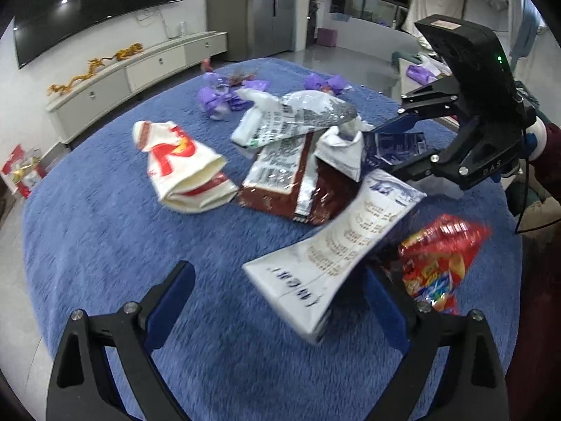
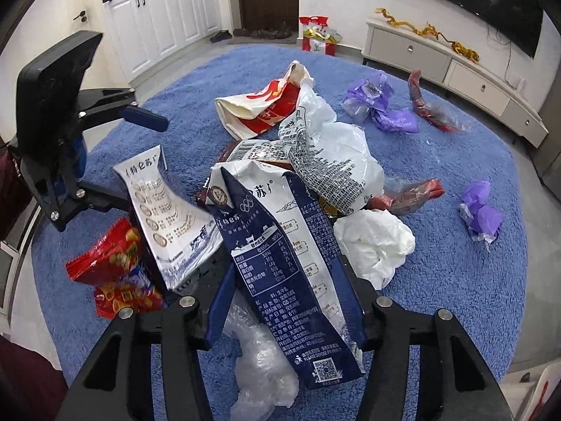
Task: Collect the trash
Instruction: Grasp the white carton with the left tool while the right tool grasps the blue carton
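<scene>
You are gathering trash on the blue rug: right gripper is clamped on the navy milk carton, left gripper is spread beside the white carton, so close squarely across its flattened body.

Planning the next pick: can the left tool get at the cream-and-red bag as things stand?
Probably yes. The left tool is open, and bare blue rug lies between it and the bag; only the white carton crowds its right finger.
</scene>
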The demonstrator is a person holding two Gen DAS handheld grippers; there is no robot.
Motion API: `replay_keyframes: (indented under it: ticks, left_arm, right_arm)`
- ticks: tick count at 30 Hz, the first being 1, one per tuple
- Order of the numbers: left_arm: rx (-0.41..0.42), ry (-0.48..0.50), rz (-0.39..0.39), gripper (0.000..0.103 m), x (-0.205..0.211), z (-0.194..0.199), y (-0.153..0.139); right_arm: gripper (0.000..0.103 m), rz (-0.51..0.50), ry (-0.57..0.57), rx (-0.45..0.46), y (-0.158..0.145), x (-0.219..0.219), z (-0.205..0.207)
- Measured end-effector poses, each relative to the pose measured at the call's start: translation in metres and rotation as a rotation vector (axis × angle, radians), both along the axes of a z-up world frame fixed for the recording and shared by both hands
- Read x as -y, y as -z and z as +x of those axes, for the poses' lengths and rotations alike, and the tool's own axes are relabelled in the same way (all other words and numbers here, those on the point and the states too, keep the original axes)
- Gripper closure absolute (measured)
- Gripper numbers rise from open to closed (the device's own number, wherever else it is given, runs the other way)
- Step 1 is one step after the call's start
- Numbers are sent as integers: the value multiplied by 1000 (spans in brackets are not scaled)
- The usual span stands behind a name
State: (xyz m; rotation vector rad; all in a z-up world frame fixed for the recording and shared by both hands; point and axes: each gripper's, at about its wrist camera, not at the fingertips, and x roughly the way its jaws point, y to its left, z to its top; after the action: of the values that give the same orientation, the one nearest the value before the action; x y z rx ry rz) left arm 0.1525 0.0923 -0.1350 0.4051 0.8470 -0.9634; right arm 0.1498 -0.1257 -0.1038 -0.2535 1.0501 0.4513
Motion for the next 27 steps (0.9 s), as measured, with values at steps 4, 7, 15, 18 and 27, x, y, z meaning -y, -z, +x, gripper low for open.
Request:
replay_keyframes:
  ticks: [4,7,15,18,27]
  left_arm:
    - [-61,27,-62,9,12,9,3]
    - [-96,28,-109,10,19,8,2]
    - [-169,-38,-155,33,15,-5,4]
    - [-176,-65,-143,50,13,-17,4]
    - [-123,-161,-95,51,21,-62,0]
  right_arm:
    - [53,30,0,-15,-1,8,0]
    - [54,30,-24,-21,-1,8,1]
    - [64,44,-45,-12,-5,14,-7]
    - [70,40,-49,0,-6,14,-11]
    - [73,36,-40,48,-12,21,-27]
